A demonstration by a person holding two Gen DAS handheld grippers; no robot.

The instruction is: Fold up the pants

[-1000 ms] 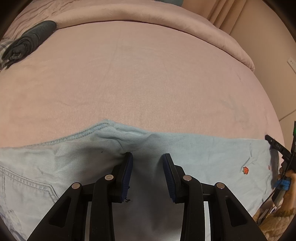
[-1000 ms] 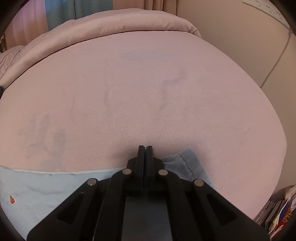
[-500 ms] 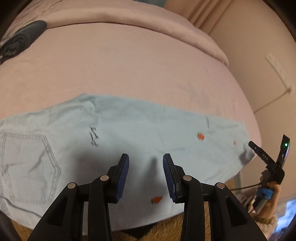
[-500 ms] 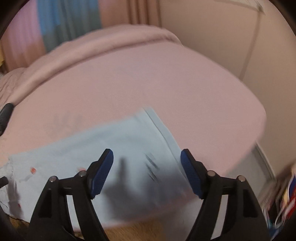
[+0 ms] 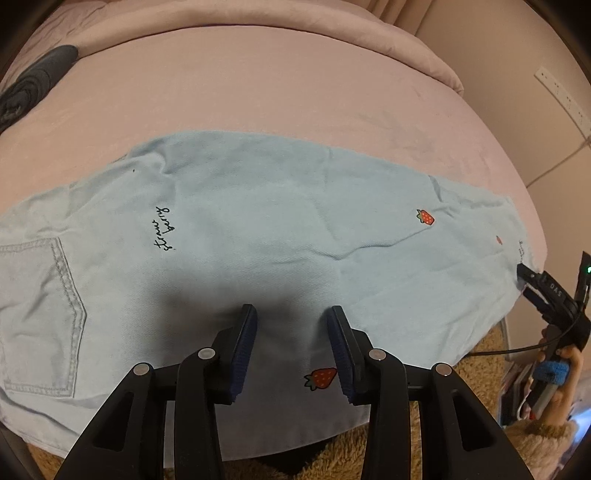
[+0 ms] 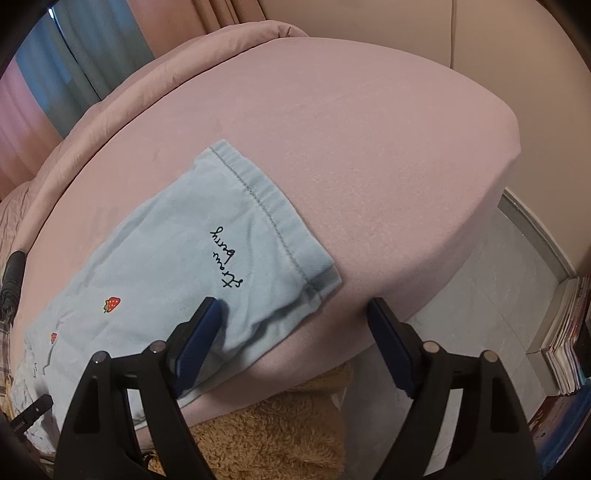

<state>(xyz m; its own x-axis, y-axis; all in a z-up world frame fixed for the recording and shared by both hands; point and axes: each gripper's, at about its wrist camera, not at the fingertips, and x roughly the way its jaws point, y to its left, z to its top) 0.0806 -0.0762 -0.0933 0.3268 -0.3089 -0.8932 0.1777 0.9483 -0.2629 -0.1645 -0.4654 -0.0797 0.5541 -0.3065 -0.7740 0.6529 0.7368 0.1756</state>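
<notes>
Light blue pants (image 5: 258,229) with strawberry prints lie flat across the pink bed (image 5: 295,110), back pocket at the left, leg hem (image 6: 266,206) at the right. My left gripper (image 5: 293,326) hovers over the near edge of the pants, its jaws narrow and opening, with no cloth pinched between them. My right gripper (image 6: 295,325) is opening wide above the hem corner: one finger stands over the cloth, the other over the bed's edge, and nothing is held. It also shows at the far right in the left wrist view, as the right gripper (image 5: 546,295).
A dark grey rolled garment (image 5: 37,81) lies at the bed's far left. A folded pink duvet (image 5: 258,29) runs along the far end. Brown fleece clothing (image 6: 277,424) is below the near edge. Stacked magazines (image 6: 565,332) stand on the floor by the wall.
My right gripper went from shut at the hem to wide open and let the cloth go. Both grippers drew back toward the near edge, and the pants now lie flat.
</notes>
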